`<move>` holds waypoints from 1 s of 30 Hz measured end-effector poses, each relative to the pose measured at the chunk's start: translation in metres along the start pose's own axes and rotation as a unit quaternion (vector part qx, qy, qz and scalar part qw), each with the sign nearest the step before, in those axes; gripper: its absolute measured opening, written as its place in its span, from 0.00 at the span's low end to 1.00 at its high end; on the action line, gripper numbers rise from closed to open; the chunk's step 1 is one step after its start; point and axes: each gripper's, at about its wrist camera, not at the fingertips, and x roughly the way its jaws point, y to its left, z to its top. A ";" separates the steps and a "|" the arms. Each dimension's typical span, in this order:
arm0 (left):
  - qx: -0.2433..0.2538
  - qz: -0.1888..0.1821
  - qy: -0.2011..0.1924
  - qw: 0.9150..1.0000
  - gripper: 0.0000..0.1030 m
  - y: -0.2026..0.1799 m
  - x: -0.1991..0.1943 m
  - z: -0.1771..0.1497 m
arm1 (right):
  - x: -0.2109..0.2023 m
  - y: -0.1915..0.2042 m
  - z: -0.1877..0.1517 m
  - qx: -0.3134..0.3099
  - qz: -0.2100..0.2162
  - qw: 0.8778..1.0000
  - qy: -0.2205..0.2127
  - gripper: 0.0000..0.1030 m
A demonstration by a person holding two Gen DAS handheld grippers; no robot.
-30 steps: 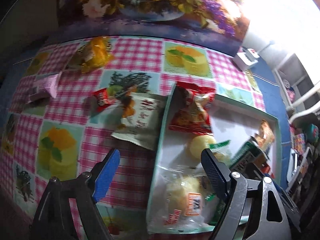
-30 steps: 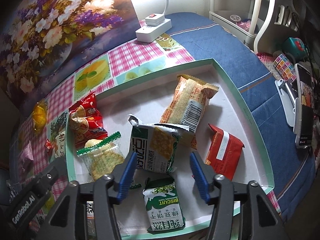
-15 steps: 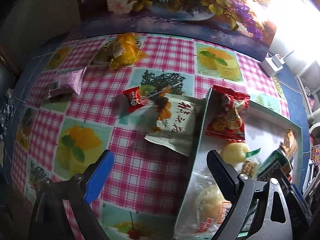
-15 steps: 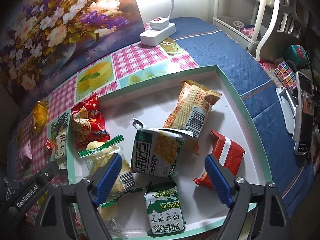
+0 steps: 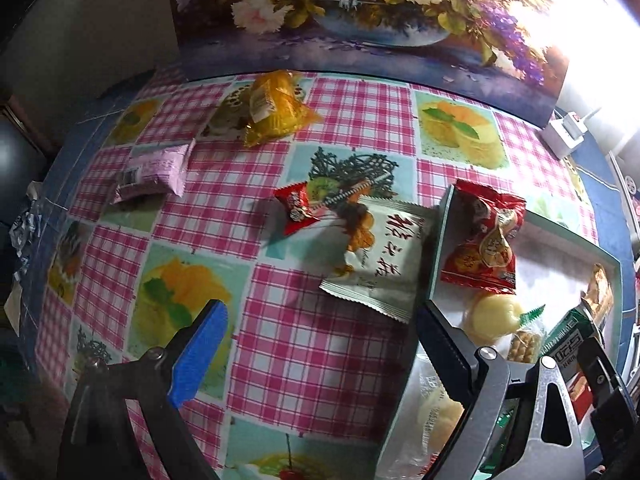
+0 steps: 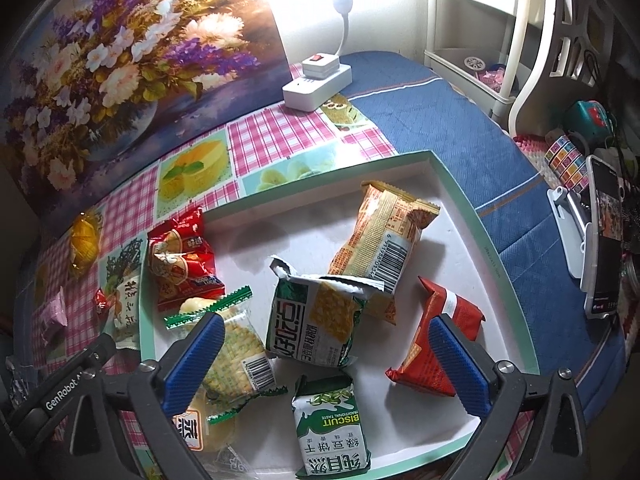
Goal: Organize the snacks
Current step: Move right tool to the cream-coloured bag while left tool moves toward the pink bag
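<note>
A white tray with a green rim holds several snack packets: a green cracker packet, a biscuit packet, an orange packet, red packets. On the checked cloth lie a silver packet against the tray's left rim, a small red candy, a pink packet and a yellow packet. My left gripper is open and empty above the cloth, just short of the silver packet. My right gripper is open and empty above the tray.
A flower painting stands along the back of the table. A white power strip with a lamp sits at the back right. A phone on a stand and shelving are to the right, past the blue cloth.
My left gripper has moved left, away from the tray and over the checked cloth. My right gripper has opened wider and drawn back a little from the green cracker packet.
</note>
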 end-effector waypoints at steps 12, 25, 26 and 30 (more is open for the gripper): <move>-0.050 0.032 -0.027 0.998 0.92 0.053 -0.008 0.015 | -0.008 0.027 -0.005 -0.030 0.032 0.999 -0.025 1.00; -0.164 0.072 -0.048 0.983 0.92 0.155 -0.018 0.025 | -0.014 0.088 -0.015 -0.091 0.088 0.992 -0.028 1.00; -0.174 0.074 -0.048 0.981 0.92 0.162 -0.018 0.025 | -0.015 0.094 -0.016 -0.099 0.091 0.991 -0.027 1.00; -0.205 0.068 -0.046 0.975 0.92 0.186 -0.017 0.024 | -0.014 0.120 -0.020 -0.124 0.102 0.987 -0.027 1.00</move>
